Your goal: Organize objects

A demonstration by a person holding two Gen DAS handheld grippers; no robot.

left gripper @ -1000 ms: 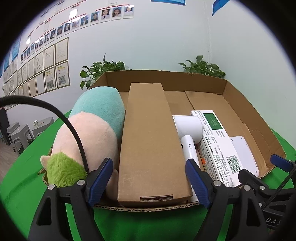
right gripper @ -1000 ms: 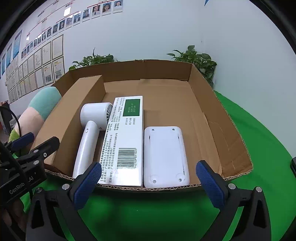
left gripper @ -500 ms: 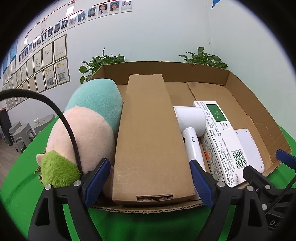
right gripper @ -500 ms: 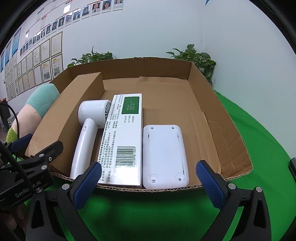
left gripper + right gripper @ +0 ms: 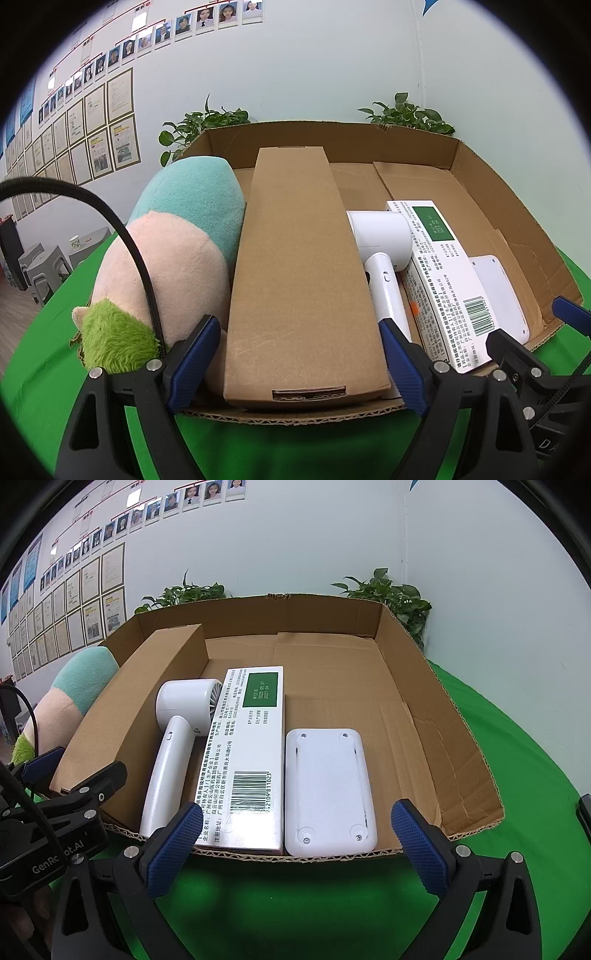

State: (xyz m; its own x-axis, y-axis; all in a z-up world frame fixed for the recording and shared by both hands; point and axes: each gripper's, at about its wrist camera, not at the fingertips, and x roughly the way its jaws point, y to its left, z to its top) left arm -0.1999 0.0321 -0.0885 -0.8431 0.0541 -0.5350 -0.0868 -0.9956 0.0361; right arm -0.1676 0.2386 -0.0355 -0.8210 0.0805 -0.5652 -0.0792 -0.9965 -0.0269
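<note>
You hold both grippers at the near edge of a shallow open brown cardboard tray (image 5: 436,705) that sits on a bright green cloth-covered table (image 5: 517,746). Your left gripper (image 5: 297,360) has its blue-padded jaws spread wide, one on each side of the near end of a long plain brown cardboard box (image 5: 299,273); the pads stand just beside the box's sides and do not press on it. Your right gripper (image 5: 295,845) is likewise wide apart with nothing between its jaws, poised in front of the tray's near rim.

Inside the tray, the things lie in a row running away from you. At the far left is a plush toy with a teal top, a peach-pink body and a shaggy green end (image 5: 173,251), which bulges over the tray's left wall. The long brown box lies just beside it, touching the plush. To its right lies a white handheld fan with a round head and a straight handle (image 5: 173,738), its head toward the back. Next comes a long white printed carton with a green panel and a barcode (image 5: 247,753), touching the fan's head. Just beside that carton lies a flat white rounded-rectangle device with small screws at its corners (image 5: 328,790). The right part of the tray floor is bare cardboard.

Green leafy potted plants (image 5: 388,594) stand behind the tray against a pale wall.
</note>
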